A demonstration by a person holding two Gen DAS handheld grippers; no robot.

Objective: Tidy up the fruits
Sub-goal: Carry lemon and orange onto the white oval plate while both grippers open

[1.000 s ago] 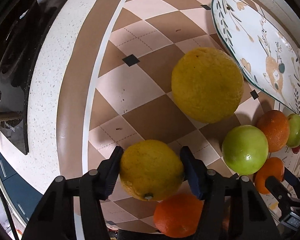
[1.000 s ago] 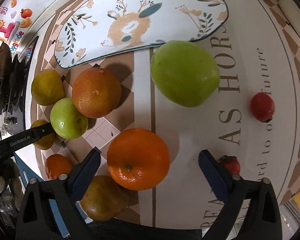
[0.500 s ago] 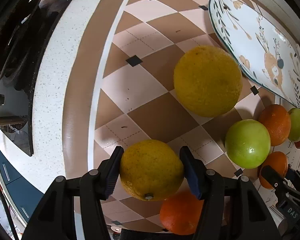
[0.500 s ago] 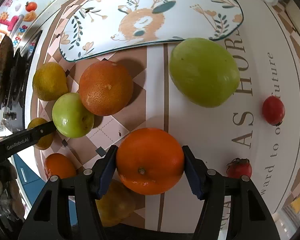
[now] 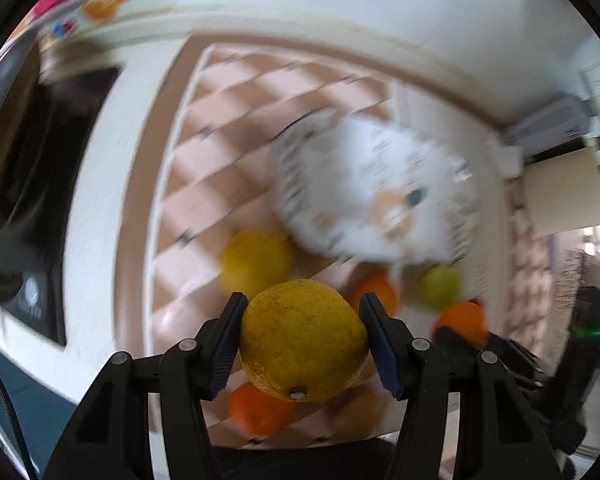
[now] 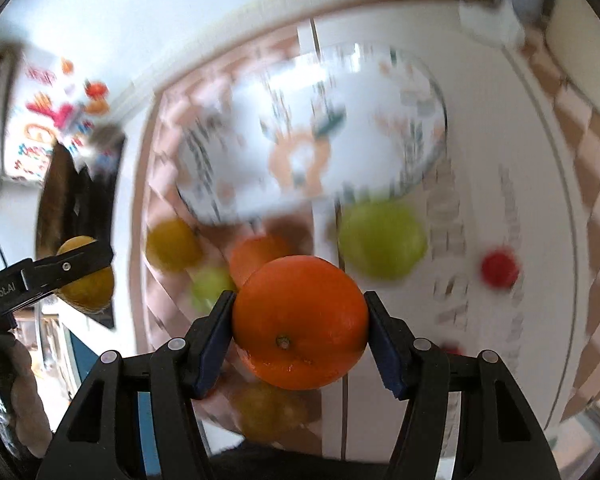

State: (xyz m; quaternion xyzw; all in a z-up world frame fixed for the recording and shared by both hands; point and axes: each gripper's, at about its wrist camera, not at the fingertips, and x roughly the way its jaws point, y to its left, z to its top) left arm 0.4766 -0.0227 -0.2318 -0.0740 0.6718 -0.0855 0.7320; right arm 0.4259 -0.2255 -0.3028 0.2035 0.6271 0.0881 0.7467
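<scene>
Left tongs [image 5: 302,344]: gripping the yellow citrus [image 5: 303,342], now lifting it off the desk [image 5: 112,184].
Right tongs [image 6: 299,330]: newly clamped on the orange [image 6: 300,322], rising too.
Meaning: both fruits are heading toward the plate [image 6: 340,128].

The left gripper [image 5: 302,344] points steeply down, both blue-padded fingers [image 5: 229,346] pressed on a yellow citrus fruit [image 5: 303,346] lifted clear of the table. The right gripper [image 6: 300,336] likewise clamps an orange [image 6: 300,322] between its pads, tilted downward, raised off the surface.
</scene>
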